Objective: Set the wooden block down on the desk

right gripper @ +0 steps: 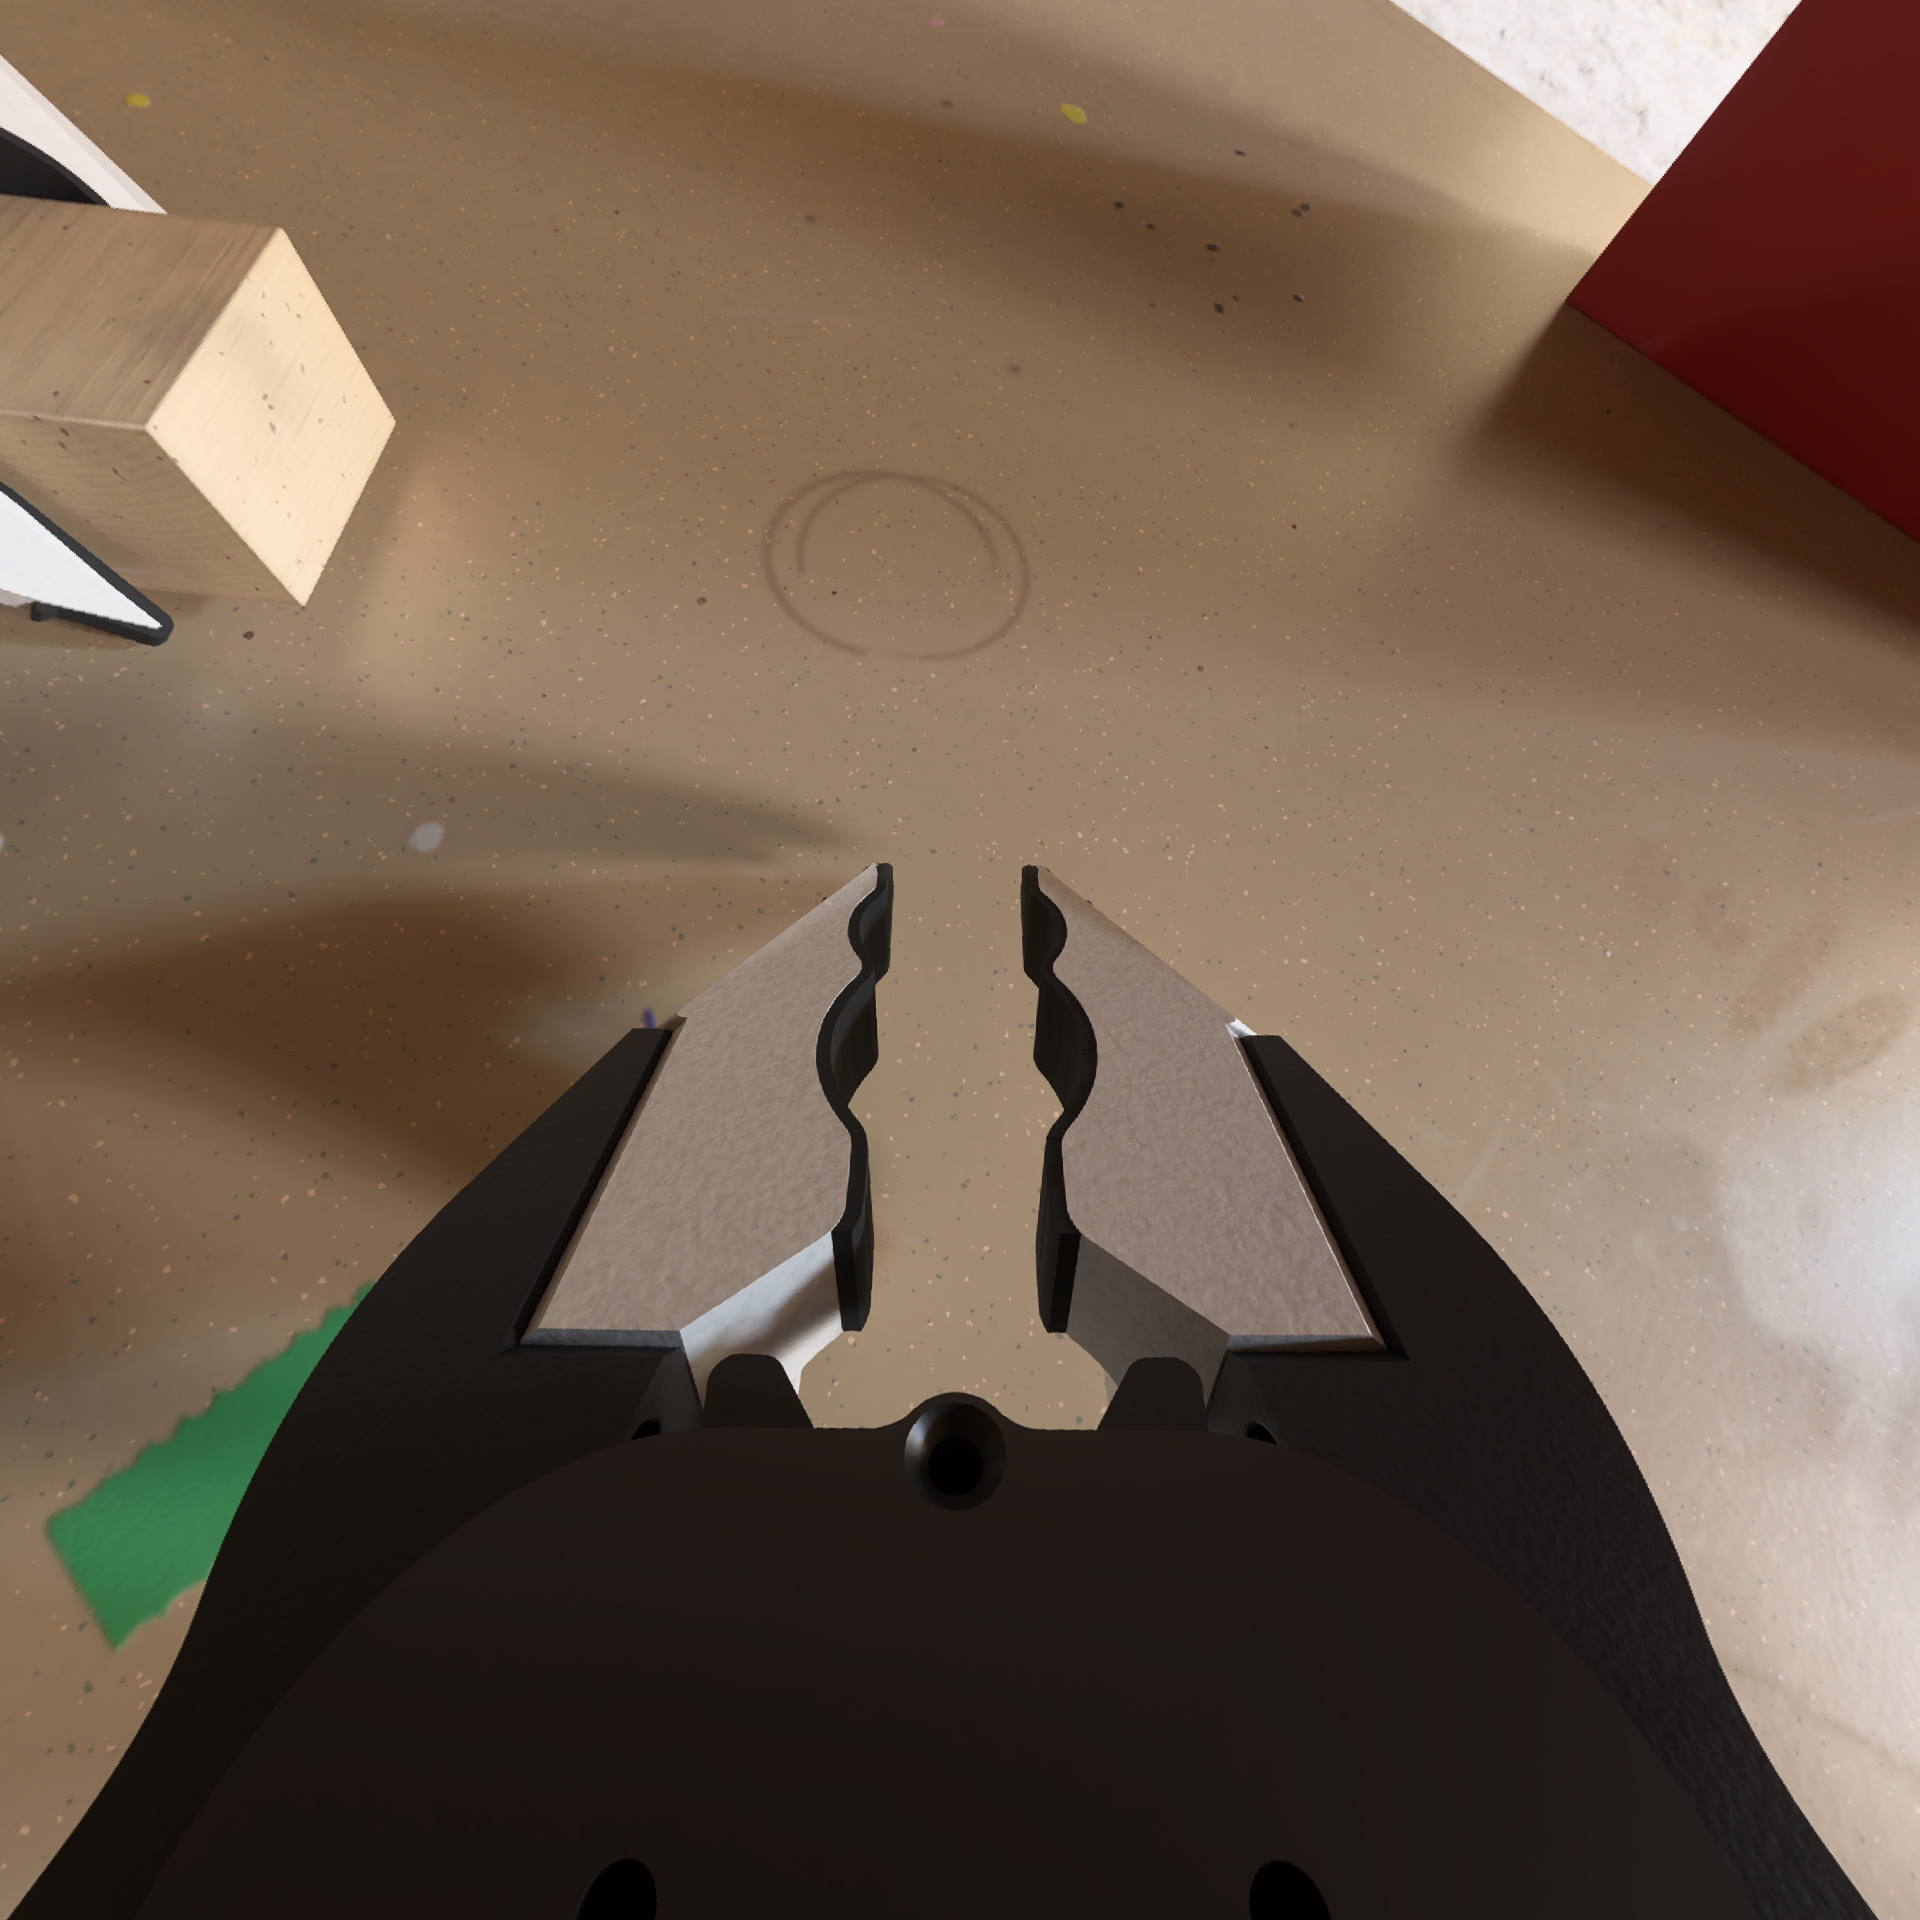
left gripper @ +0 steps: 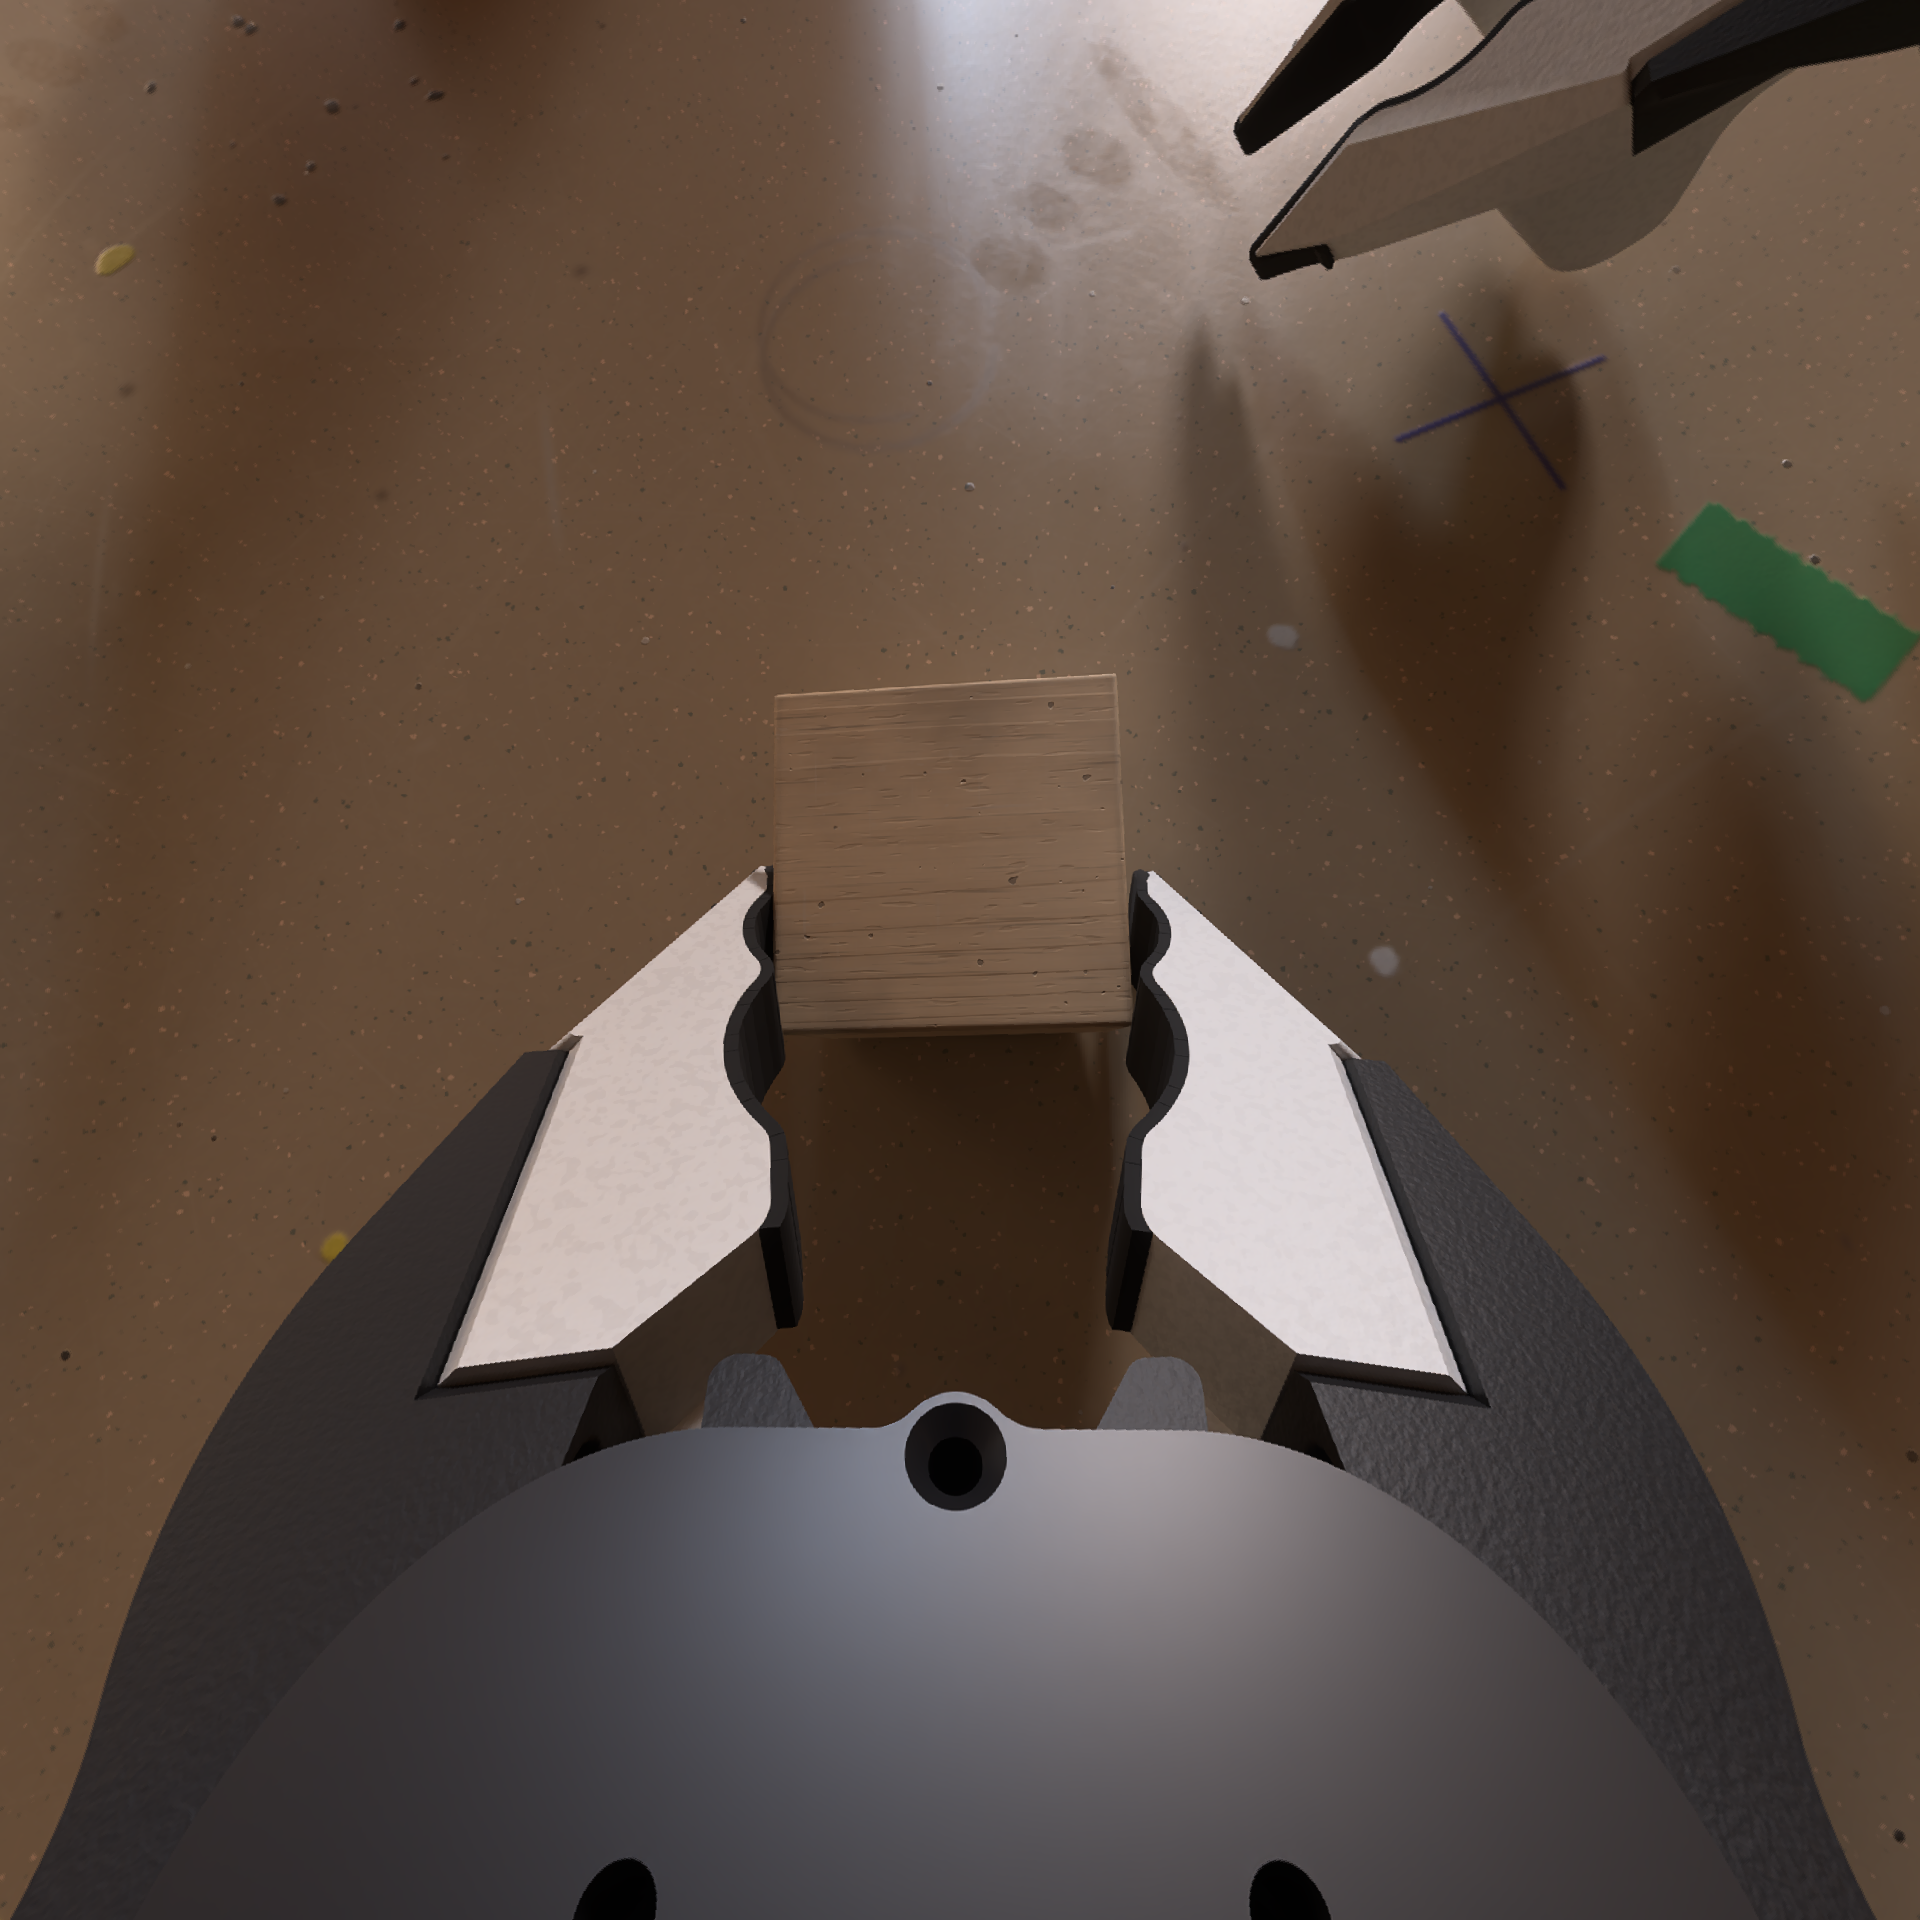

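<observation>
the left gripper (left gripper: 951, 914) has its two fingers spread about as wide as the wooden block (left gripper: 948, 852) and pressed against the block's two sides near its lower edge. the dark wavy pads (left gripper: 758, 997) touch the wood on both sides. the block sticks out beyond the fingertips, its grained top face toward the camera. seen from the right wrist view, the same block (right gripper: 187, 405) shows at the upper left, gripped between pale fingers, with a shadow on the desk just beneath it; whether its underside touches the desk cannot be told.

the right gripper (right gripper: 956, 904) holds nothing. its fingers stand a narrow gap apart, with bare desk showing between them. in the left wrist view it (left gripper: 1273, 197) appears at the upper right, well apart from the block.

around them lies the tan speckled desk (left gripper: 416, 623). a faint ring mark (right gripper: 899, 566) sits ahead of the right gripper. a thin blue cross (left gripper: 1501, 400) and a green strip with a jagged edge (left gripper: 1787, 603) lie off to the right of the block. a dark red box (right gripper: 1787, 239) stands at the desk's far edge.
</observation>
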